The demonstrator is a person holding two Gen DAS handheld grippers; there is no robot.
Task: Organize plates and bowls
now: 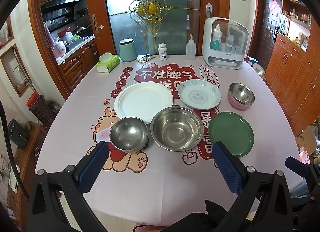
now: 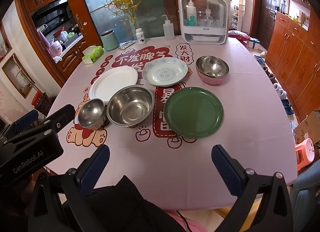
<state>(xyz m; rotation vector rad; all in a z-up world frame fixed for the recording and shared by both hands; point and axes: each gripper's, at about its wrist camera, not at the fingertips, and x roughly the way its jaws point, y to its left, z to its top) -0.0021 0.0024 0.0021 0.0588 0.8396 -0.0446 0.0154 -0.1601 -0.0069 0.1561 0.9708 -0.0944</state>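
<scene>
On the pink printed tablecloth point(image 1: 140, 188) lie a large white plate point(image 1: 143, 101), a blue-patterned dish point(image 1: 199, 94), a green plate point(image 1: 231, 133), a large steel bowl point(image 1: 176, 128), a small steel bowl point(image 1: 128, 133) and a pink bowl with a steel liner point(image 1: 241, 96). My left gripper point(image 1: 160, 148) hangs open above the near table edge, in front of the two steel bowls. My right gripper point(image 2: 160, 152) is open too, nearer than the green plate point(image 2: 193, 112) and large steel bowl point(image 2: 130, 105). Both hold nothing.
At the far edge stand a white storage box with bottles point(image 1: 225, 42), a squeeze bottle point(image 1: 190, 49), a pill bottle point(image 1: 162, 51), a green canister point(image 1: 127, 50) and a tissue box point(image 1: 107, 62). The left gripper's body point(image 2: 30, 146) shows at the right view's left side. A dark sleeve point(image 2: 124, 206) lies below.
</scene>
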